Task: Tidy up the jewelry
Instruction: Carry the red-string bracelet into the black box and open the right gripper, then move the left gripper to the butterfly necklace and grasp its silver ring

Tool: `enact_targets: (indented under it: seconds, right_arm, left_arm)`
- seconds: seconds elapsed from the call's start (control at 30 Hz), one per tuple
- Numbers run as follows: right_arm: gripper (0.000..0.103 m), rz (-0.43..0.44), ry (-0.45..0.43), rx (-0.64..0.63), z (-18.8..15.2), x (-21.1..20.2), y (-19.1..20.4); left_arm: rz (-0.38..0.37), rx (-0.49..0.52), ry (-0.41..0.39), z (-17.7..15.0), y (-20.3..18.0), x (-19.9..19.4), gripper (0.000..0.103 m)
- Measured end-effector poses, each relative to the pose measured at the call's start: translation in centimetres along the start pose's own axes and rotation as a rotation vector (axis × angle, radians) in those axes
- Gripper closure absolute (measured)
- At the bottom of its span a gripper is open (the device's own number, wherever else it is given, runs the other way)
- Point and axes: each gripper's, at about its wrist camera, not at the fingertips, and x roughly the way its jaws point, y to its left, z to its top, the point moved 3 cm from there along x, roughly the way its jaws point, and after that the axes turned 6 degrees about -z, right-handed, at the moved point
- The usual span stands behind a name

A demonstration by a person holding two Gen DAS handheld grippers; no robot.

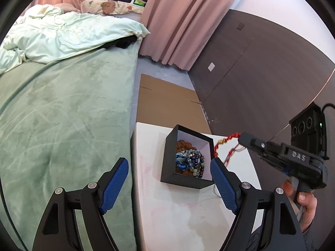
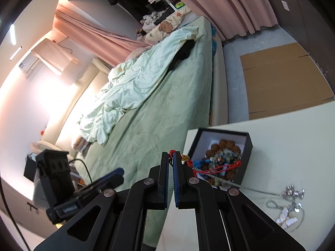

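Right claw [image 2: 170,163] clenched on red cord bracelet [image 1: 227,141], raised just beside black box [image 1: 167,163] rim on tabletop [image 1: 184,209]; box left of it. Left claw [image 1: 168,179] released, idle. Silver necklace [image 2: 291,207] lay apart.

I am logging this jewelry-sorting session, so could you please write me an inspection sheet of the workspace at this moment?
Surface: white table beside the bed, faint pinkish marks on top.
Job's things: open black box holding beaded bracelets; red cord bracelet hanging from the right gripper beside the box; silver necklace with a butterfly pendant lying on the table.
Clutter: nothing seen on the table beyond the jewelry.
Grippers: left gripper open, empty, facing the box; right gripper shut on the red cord.
Cables: black cable on the right gripper's camera.
Surroundings: green bed, pink curtains, flattened cardboard on the floor.
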Motion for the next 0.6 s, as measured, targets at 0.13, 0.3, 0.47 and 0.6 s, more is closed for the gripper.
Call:
enact_targets:
  seconds: [0.13, 0.3, 0.47, 0.6]
  right_arm:
    - [0.029, -0.098, 0.081, 0.002, -0.2, 1.6, -0.6]
    - [0.028, -0.113, 0.071, 0.024, -1.5, 0.6, -2.4]
    - [0.028, -0.167, 0.068, 0.039, -2.7, -1.5, -5.0]
    - [0.028, -0.216, 0.057, 0.041, -3.7, -3.6, -7.1]
  left_arm:
    - [0.010, 0.008, -0.008, 0.0, 0.1, -0.2, 0.022]
    - [0.021, 0.030, -0.003, -0.2, -0.2, 0.6, 0.022]
    - [-0.004, 0.047, 0.015, -0.7, -1.3, 1.8, 0.022]
    - [-0.032, 0.074, 0.031, -1.4, -2.8, 2.8, 0.022]
